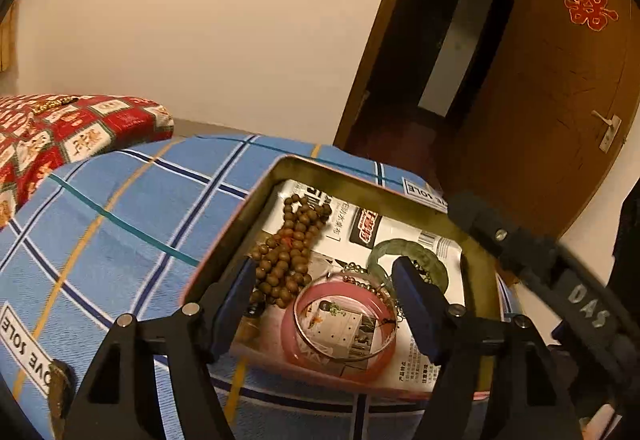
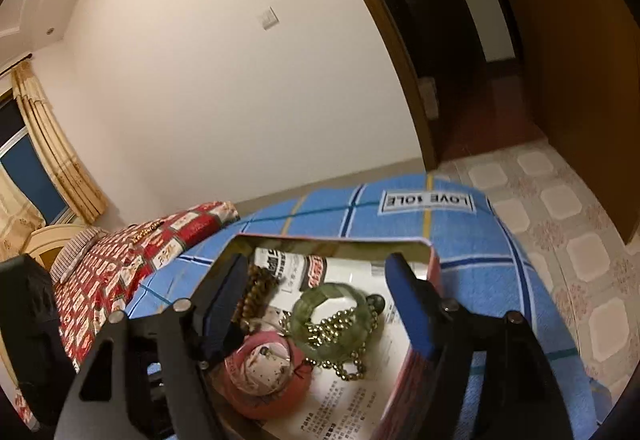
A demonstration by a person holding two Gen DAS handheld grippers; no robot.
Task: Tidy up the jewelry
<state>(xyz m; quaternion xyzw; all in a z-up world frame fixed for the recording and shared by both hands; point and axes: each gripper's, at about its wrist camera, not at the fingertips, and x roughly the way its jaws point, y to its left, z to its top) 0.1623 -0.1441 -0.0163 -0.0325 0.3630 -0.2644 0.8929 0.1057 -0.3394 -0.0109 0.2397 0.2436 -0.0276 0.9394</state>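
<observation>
A: Left gripper (image 1: 324,304) spread wide, empty, hovering over the tin (image 1: 224,240). Right gripper (image 2: 316,304) likewise spread, nothing pinched.

B: Jewelry location?

A: All inside the tin, on printed paper: wooden bead string (image 1: 286,252), green bangle (image 2: 332,316), pink bangle (image 1: 340,324), gold bead chain (image 2: 340,336).

B: Obstructions?

A: Chain draped through the green bangle, likely to drag along. Tin walls tight for both grippers. Tin parked on blue plaid bedsheet (image 1: 120,208), red pillow (image 1: 60,132) well apart.

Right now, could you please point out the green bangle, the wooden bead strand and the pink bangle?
green bangle (image 2: 306,306): right wrist view, left rim.
wooden bead strand (image 1: 290,260): left wrist view, bunched middle.
pink bangle (image 1: 289,336): left wrist view, left rim.
</observation>
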